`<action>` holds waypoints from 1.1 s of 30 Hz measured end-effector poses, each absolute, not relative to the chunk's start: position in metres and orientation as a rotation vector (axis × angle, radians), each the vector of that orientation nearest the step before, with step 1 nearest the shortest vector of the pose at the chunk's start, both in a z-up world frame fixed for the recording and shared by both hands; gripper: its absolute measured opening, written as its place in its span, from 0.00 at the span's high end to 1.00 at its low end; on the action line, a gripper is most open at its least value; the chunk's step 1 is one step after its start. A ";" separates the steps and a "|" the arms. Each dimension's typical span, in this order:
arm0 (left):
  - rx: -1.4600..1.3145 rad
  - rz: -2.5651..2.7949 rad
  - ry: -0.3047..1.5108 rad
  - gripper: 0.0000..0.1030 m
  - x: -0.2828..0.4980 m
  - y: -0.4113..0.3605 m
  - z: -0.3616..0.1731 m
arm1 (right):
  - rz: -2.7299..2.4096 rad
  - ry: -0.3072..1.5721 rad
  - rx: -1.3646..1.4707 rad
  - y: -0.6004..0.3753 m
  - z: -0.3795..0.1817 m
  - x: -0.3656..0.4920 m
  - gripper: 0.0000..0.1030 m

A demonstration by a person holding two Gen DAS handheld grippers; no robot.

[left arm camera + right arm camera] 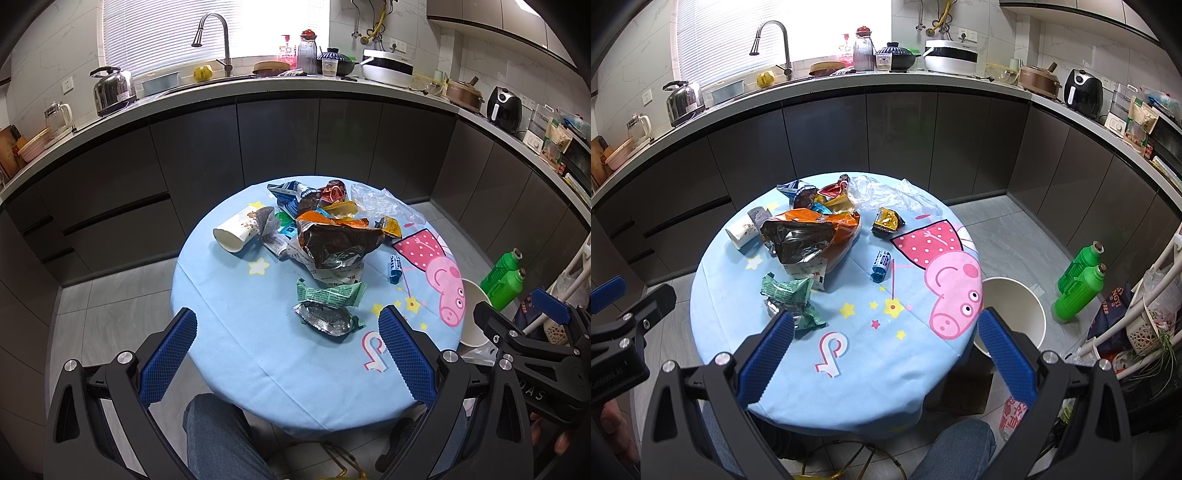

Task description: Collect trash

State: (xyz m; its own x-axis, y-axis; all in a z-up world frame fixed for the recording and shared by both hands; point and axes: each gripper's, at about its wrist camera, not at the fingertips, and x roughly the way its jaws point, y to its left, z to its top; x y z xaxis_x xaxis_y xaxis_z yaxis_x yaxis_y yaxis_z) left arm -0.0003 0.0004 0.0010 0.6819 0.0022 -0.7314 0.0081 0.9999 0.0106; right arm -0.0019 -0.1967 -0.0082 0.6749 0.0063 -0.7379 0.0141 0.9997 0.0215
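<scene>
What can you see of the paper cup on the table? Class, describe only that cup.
The paper cup is white with small brownish cartoon prints. It looks like thin paper and seems empty. It lies tipped on its side on the blue tablecloth, open mouth facing the near left edge. Its base end meets a crumpled grey wrapper at the trash pile's left edge. Neither pair of tongs touches it.
</scene>
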 end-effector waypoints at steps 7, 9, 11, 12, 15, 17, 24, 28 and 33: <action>0.014 -0.003 0.821 0.08 -0.002 -0.001 0.003 | -0.004 0.830 0.026 -0.197 -0.008 -0.002 0.03; 0.014 -0.003 0.821 0.08 -0.002 -0.001 0.003 | -0.004 0.829 0.026 -0.197 -0.008 -0.002 0.03; 0.014 -0.003 0.820 0.08 -0.002 -0.001 0.004 | -0.004 0.829 0.026 -0.197 -0.008 -0.002 0.03; 0.013 -0.003 0.820 0.08 -0.002 -0.001 0.004 | -0.004 0.829 0.026 -0.197 -0.008 -0.002 0.03; 0.013 -0.003 0.820 0.08 -0.002 -0.001 0.003 | -0.004 0.829 0.026 -0.197 -0.008 -0.002 0.03; 0.014 -0.003 0.820 0.08 -0.002 -0.001 0.003 | -0.004 0.830 0.026 -0.197 -0.008 -0.002 0.03; 0.013 -0.003 0.820 0.08 -0.002 -0.001 0.003 | -0.004 0.828 0.027 -0.197 -0.008 -0.002 0.03; 0.013 -0.003 0.819 0.08 -0.001 -0.001 0.003 | -0.004 0.828 0.027 -0.197 -0.008 -0.002 0.03; 0.013 -0.003 0.819 0.08 -0.001 0.000 0.003 | -0.004 0.828 0.026 -0.197 -0.008 -0.002 0.03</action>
